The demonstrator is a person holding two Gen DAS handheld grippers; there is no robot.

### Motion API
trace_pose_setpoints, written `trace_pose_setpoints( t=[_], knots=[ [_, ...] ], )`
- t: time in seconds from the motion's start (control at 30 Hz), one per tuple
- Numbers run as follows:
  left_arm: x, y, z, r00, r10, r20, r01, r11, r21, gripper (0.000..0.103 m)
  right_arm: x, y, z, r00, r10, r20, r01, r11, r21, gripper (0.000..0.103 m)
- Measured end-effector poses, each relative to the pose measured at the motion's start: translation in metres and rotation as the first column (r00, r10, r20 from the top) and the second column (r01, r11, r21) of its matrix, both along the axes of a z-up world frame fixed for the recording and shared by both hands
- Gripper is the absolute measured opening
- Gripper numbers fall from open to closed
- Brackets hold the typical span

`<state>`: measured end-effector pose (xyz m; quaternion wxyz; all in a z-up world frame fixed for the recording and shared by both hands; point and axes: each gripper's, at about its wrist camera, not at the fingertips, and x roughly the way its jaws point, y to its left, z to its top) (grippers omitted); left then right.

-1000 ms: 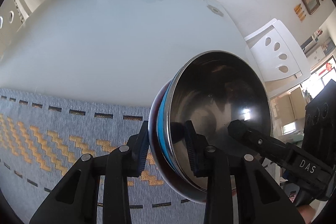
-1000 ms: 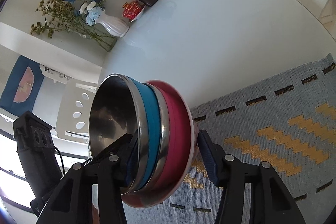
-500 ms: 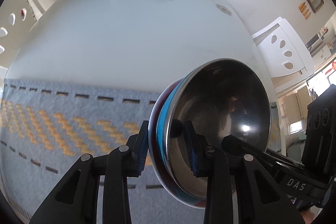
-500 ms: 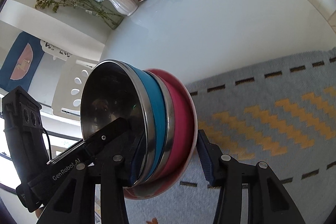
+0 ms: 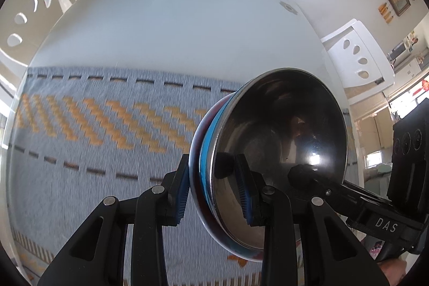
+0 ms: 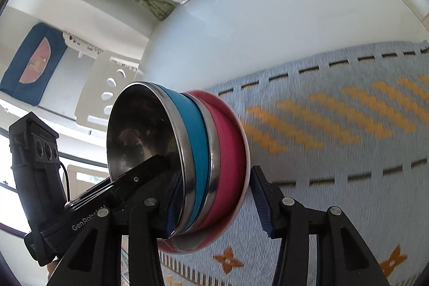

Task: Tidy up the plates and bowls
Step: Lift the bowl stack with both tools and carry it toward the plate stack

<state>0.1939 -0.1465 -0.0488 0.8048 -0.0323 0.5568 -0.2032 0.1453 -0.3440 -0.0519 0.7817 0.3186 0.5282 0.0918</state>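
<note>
I hold the nested stack on edge above the woven mat on the white table: a steel bowl, then a blue one, then a red one in a pale plate. My left gripper clamps the near rim. My right gripper straddles the opposite rim, its right pad just off the plate, so it looks slack. The steel looks stiff, smooth and slippery, and the layers could slide apart; I judge a rim pinch across all the layers safest.
</note>
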Motion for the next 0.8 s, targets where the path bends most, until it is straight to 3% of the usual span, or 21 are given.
trace_pose_setpoints(
  t=[0.27,0.37,0.5,0.8],
  knots=[
    [-0.022,-0.003,-0.015,0.999,-0.029,-0.019,0.03,0.999,0.017,0.028,-0.026,-0.004,-0.015,0.999,-0.022,-0.031,0.023,0.999,0.044,0.047],
    [-0.022,-0.001,-0.012,0.999,-0.026,-0.035,0.025,1.0,-0.017,0.028,-0.029,-0.001,-0.011,0.999,-0.016,-0.031,0.017,1.0,0.016,0.047],
    [-0.029,-0.005,0.0,0.998,-0.057,0.005,0.057,0.998,0.006,0.028,-0.037,0.001,-0.003,1.0,-0.017,-0.024,0.018,1.0,0.022,0.047],
    [-0.048,-0.017,0.012,0.992,-0.127,-0.004,0.127,0.991,-0.028,0.028,-0.07,-0.013,0.017,0.996,-0.084,-0.009,0.084,0.996,0.007,0.047]
  ],
)
